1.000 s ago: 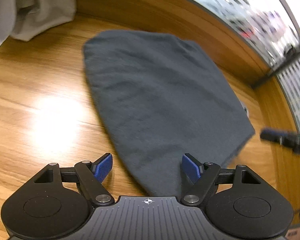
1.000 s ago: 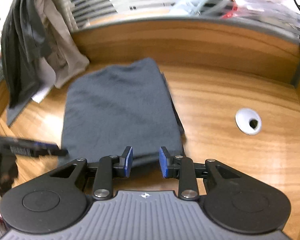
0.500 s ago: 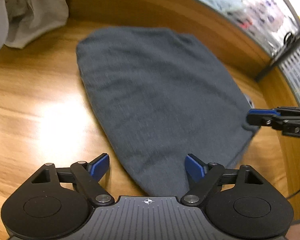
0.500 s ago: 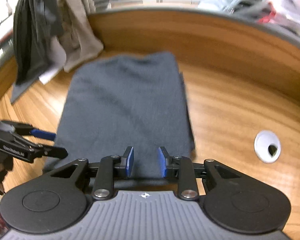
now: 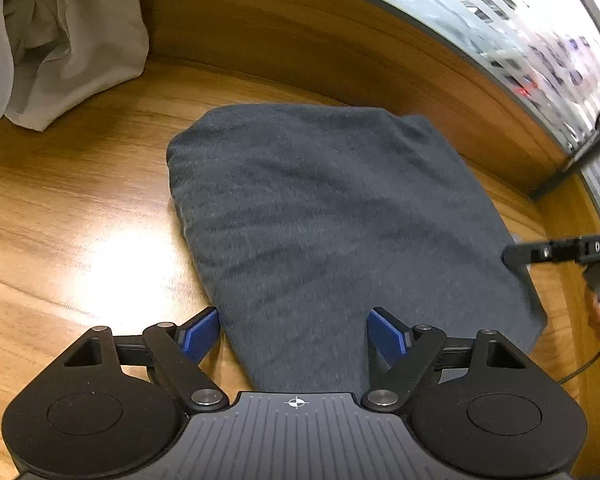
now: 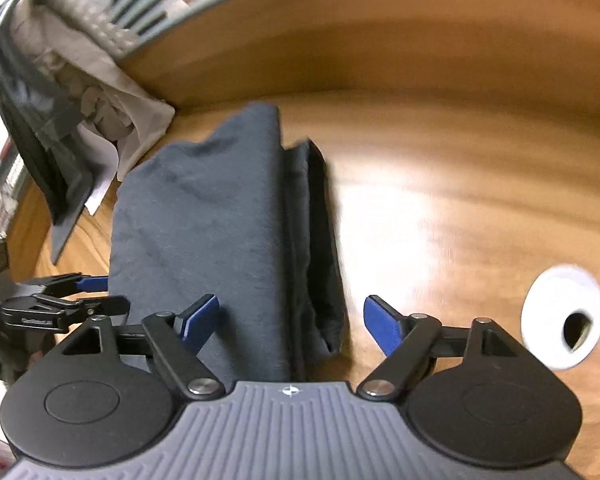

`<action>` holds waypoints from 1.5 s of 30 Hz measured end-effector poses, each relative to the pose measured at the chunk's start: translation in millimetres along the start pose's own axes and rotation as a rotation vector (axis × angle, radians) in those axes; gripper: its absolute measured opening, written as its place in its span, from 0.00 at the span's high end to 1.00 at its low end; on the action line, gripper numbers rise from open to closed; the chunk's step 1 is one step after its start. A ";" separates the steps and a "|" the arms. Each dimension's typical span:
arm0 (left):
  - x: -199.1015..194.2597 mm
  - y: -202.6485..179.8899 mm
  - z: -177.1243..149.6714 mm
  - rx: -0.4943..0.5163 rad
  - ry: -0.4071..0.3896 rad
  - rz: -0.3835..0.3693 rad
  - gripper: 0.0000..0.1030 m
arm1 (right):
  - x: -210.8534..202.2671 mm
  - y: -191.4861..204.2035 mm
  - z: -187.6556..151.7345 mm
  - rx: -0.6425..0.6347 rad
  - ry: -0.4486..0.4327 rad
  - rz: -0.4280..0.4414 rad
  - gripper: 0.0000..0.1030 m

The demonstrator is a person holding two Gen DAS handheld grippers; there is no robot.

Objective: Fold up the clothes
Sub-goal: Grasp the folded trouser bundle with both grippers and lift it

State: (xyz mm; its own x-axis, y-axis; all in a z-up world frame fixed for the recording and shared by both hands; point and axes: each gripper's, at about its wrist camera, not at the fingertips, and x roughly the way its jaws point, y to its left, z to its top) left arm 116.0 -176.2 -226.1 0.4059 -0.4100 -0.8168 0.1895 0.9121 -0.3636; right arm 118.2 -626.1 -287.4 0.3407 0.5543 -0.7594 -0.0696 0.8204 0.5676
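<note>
The desk (image 5: 72,208) is warm brown wood with a visible grain, and a bright glare (image 5: 128,268) from overhead light lies on its top. A raised wooden back panel (image 5: 300,40) of the same colour runs along its far edge. Above the panel sits a band of striped frosted glass (image 5: 511,40), with blurred shapes and a small red glow behind it. A dark post (image 5: 571,160) divides the glass near the corner. In the right wrist view a white cable grommet (image 6: 559,316) with a dark hole is set into the desk top, and another patch of glare (image 6: 399,220) shines beside it.
</note>
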 end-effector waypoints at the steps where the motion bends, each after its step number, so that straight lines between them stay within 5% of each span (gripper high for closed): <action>1: 2.1 0.9 1.6 0.001 0.001 -0.001 0.20 | 3.0 -4.2 -0.6 0.023 0.012 0.020 0.18; 7: 9.8 2.2 7.2 0.015 -0.004 -0.026 0.19 | 13.7 -20.9 -2.5 0.112 0.041 0.105 0.18; 22: 19.9 17.0 23.7 -0.015 -0.028 -0.143 0.19 | 58.2 -1.1 50.4 0.024 0.084 0.203 0.19; 24: 21.6 19.1 24.5 -0.038 -0.048 -0.153 0.17 | 63.7 3.2 53.0 0.010 0.086 0.201 0.29; 29: 23.1 24.8 19.3 -0.183 -0.101 -0.188 0.16 | 68.3 4.9 51.1 0.058 0.061 0.187 0.36; 30: 22.8 27.1 17.3 -0.221 -0.105 -0.199 0.21 | 67.5 5.5 49.2 0.064 0.052 0.174 0.40; 34: 17.9 42.4 18.0 -0.313 -0.083 -0.185 0.65 | 57.1 10.0 37.8 0.116 -0.007 0.146 0.60; 37: 8.4 40.0 23.5 -0.284 -0.080 -0.214 0.81 | 42.8 14.2 24.3 0.185 -0.059 0.164 0.70; 45: -22.0 -8.4 26.9 -0.071 -0.077 -0.250 0.85 | -27.5 46.8 -36.0 0.282 -0.202 0.120 0.74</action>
State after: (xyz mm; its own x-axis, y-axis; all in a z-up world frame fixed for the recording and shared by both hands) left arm 129.5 -175.0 -193.0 0.4216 -0.6191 -0.6625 0.2303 0.7798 -0.5822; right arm 71.7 -597.8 -251.3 0.5263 0.5820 -0.6200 0.1318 0.6645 0.7356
